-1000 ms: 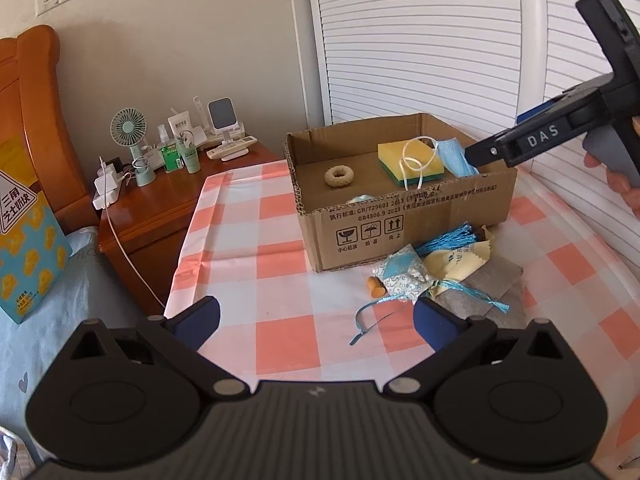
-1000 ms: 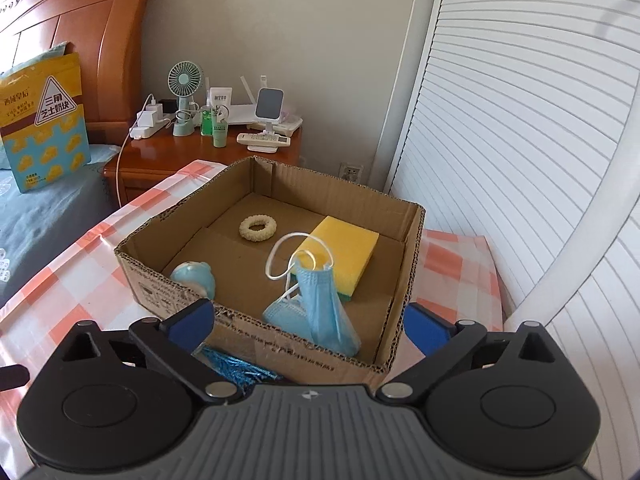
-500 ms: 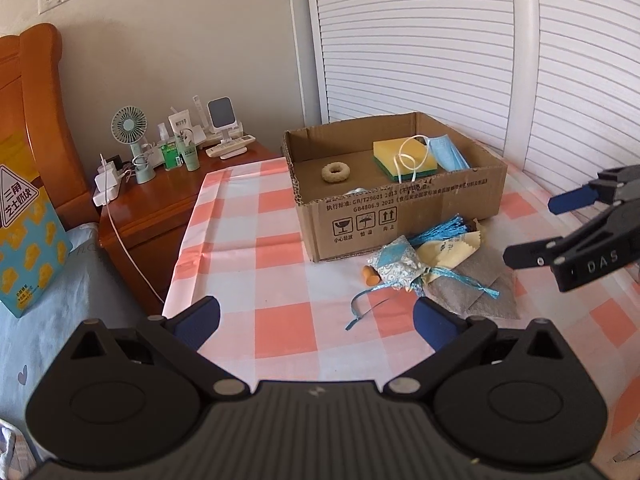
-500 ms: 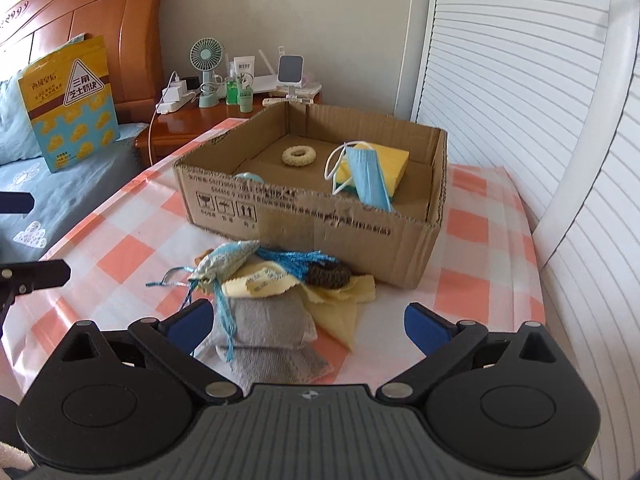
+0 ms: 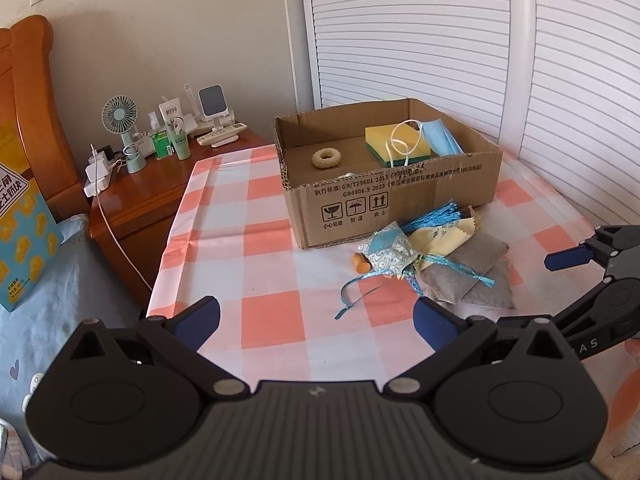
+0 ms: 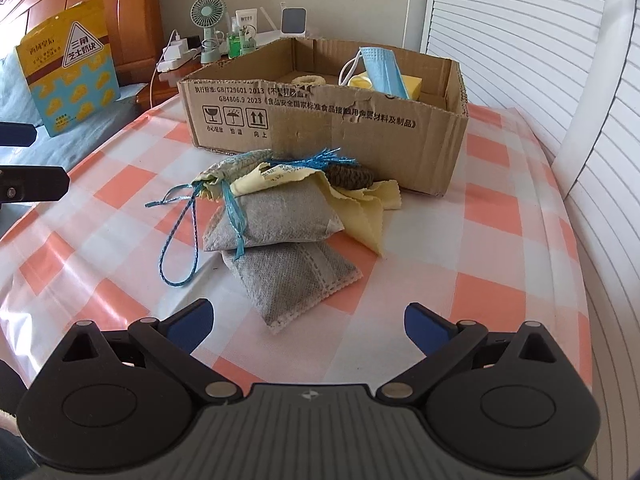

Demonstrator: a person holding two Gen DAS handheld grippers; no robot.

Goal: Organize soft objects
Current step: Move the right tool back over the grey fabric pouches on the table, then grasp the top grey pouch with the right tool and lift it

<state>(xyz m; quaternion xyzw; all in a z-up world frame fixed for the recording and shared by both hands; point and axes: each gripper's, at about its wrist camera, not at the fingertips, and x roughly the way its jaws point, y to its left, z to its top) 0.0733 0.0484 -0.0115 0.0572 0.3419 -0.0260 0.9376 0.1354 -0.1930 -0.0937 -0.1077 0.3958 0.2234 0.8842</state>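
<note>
A cardboard box (image 5: 400, 208) (image 6: 320, 124) stands on the checked tablecloth, holding a yellow sponge (image 5: 396, 140), a blue face mask (image 6: 382, 72) and a beige ring (image 5: 326, 157). In front of it lies a pile: two grey pouches (image 6: 280, 220), a yellow cloth (image 6: 364, 208), a patterned drawstring bag (image 5: 386, 250) with blue ribbon, and a blue tassel (image 6: 320, 159). My right gripper (image 6: 306, 322) hovers open just before the lower grey pouch (image 6: 292, 280), nothing between its fingers. My left gripper (image 5: 316, 322) is open over the cloth, left of the pile.
A wooden nightstand (image 5: 140, 196) at the left carries a small fan (image 5: 120, 120), bottles and a power strip. A snack bag (image 6: 70, 68) leans on the bed. White louvred doors (image 5: 520, 60) run behind and to the right of the table.
My right gripper has pulled back from over the box and dropped low toward the grey pouches. The mask stays in the box. The left gripper has barely moved.
</note>
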